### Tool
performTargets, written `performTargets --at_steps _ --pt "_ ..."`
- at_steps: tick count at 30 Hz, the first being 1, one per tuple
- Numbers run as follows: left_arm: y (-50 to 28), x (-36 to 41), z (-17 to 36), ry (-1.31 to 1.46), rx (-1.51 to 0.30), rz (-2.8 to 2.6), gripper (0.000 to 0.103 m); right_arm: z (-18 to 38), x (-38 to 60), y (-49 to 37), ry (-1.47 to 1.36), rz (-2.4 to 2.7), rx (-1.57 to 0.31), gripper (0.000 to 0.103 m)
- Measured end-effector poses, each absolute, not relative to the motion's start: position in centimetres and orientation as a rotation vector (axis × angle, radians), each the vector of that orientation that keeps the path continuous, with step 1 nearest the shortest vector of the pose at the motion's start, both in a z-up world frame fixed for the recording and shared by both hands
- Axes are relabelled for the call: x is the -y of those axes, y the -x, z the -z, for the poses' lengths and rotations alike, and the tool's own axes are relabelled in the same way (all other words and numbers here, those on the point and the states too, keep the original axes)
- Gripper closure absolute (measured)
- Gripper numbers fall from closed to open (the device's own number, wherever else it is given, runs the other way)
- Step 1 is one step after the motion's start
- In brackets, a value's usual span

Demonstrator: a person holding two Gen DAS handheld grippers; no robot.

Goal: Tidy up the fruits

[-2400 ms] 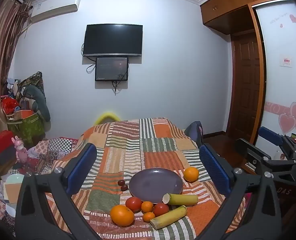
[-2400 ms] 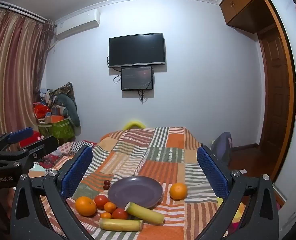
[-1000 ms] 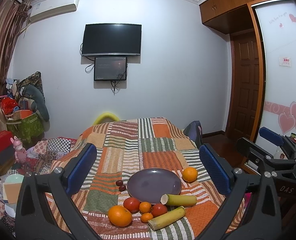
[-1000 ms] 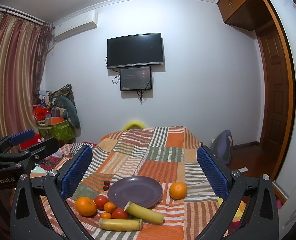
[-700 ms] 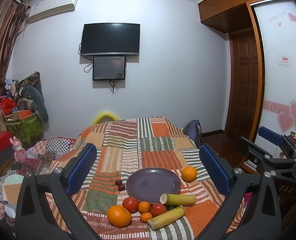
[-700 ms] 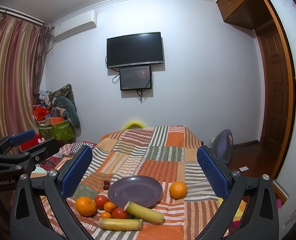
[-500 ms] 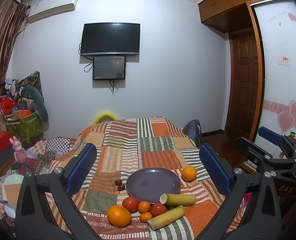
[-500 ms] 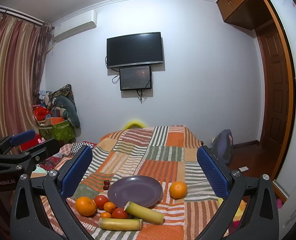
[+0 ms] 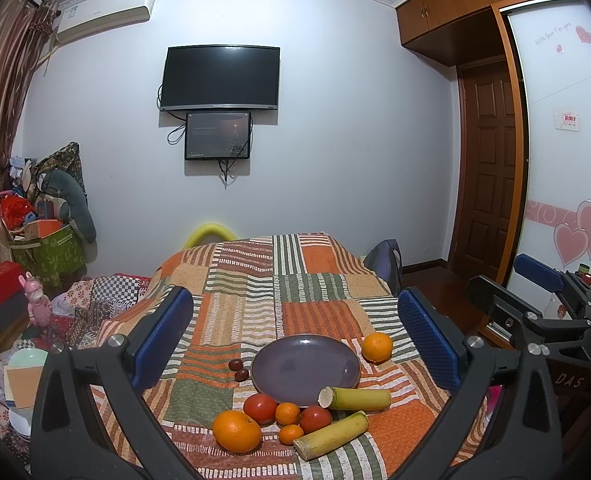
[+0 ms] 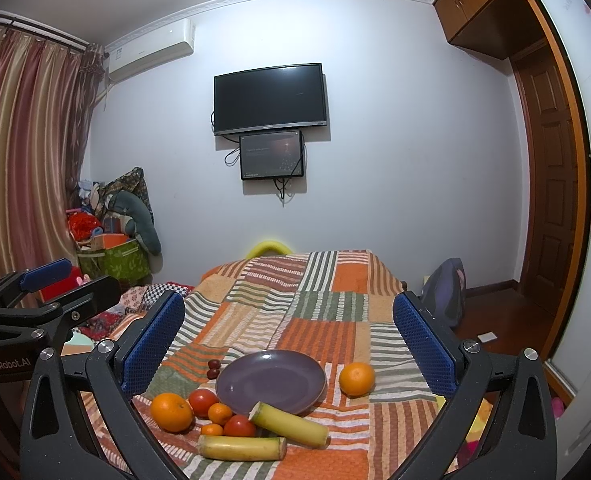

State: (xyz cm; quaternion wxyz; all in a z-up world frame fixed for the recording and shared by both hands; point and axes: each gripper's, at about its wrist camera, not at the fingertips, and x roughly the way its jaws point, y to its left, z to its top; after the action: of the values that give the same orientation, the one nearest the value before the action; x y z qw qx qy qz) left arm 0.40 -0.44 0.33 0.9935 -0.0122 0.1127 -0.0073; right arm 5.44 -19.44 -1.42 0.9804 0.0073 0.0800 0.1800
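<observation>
An empty purple plate (image 9: pixel 305 366) (image 10: pixel 271 376) lies on a patchwork blanket (image 9: pixel 295 300). In front of it lie a large orange (image 9: pixel 236 431) (image 10: pixel 172 412), two tomatoes (image 9: pixel 260 409), two small oranges (image 9: pixel 287 413) and two yellow-green cane pieces (image 9: pixel 331 435) (image 10: pixel 289 424). Another orange (image 9: pixel 377 347) (image 10: pixel 356 379) sits right of the plate. Two dark red fruits (image 9: pixel 238 369) lie at its left. My left gripper (image 9: pixel 295 340) and right gripper (image 10: pixel 287 344) are both open and empty, held above and short of the fruit.
The blanket covers a bed that drops off at left and right. Clutter and a green box (image 9: pixel 47 252) stand at the left. A bag (image 9: pixel 385 260) leans at the bed's right. A wooden door (image 9: pixel 483 168) and a wall TV (image 9: pixel 221 78) are beyond.
Both views have shifted only slightly; the left view drifted a little. The fruit and plate have not moved, and both grippers stay open.
</observation>
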Motion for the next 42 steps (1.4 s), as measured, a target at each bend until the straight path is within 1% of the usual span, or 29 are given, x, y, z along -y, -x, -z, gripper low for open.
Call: performTargets --at_steps 11,21,23,27,28,31,37,42 --pt "-0.5 0.3 -0.3 0.026 -0.230 0.015 0.000 1.6 19.3 -5.8 -0.023 -0.377 -0.180 0.000" --pt "-1.7 -0.9 1.0 0.034 -0.276 0.013 0.000 3.6 19.3 -8.0 -0.042 -0.424 -0.278 0.001" --pt "-2.2 -1.4 1.4 0.042 -0.293 0.003 0.002 4.3 19.2 -8.4 -0.025 -0.425 -0.300 0.009" --pt "-3.7 -2.7 2.6 0.056 -0.350 -0.015 0.014 5.7 18.7 -9.4 0.007 -0.438 -0.362 0.020" --pt "-4.2 -3.2 3.1 0.062 -0.374 -0.020 0.016 5.9 18.7 -9.8 0.014 -0.445 -0.379 0.024" --pt "-5.3 -4.5 4.5 0.068 -0.435 -0.039 0.019 7.0 18.4 -10.7 0.040 -0.457 -0.430 0.032" --pt "-7.3 -7.2 8.0 0.077 -0.573 -0.074 0.028 8.8 17.9 -12.3 0.105 -0.478 -0.515 0.038" --pt "-8.9 -8.4 10.8 0.081 -0.672 -0.069 0.030 11.2 17.1 -14.1 0.141 -0.509 -0.620 0.038"
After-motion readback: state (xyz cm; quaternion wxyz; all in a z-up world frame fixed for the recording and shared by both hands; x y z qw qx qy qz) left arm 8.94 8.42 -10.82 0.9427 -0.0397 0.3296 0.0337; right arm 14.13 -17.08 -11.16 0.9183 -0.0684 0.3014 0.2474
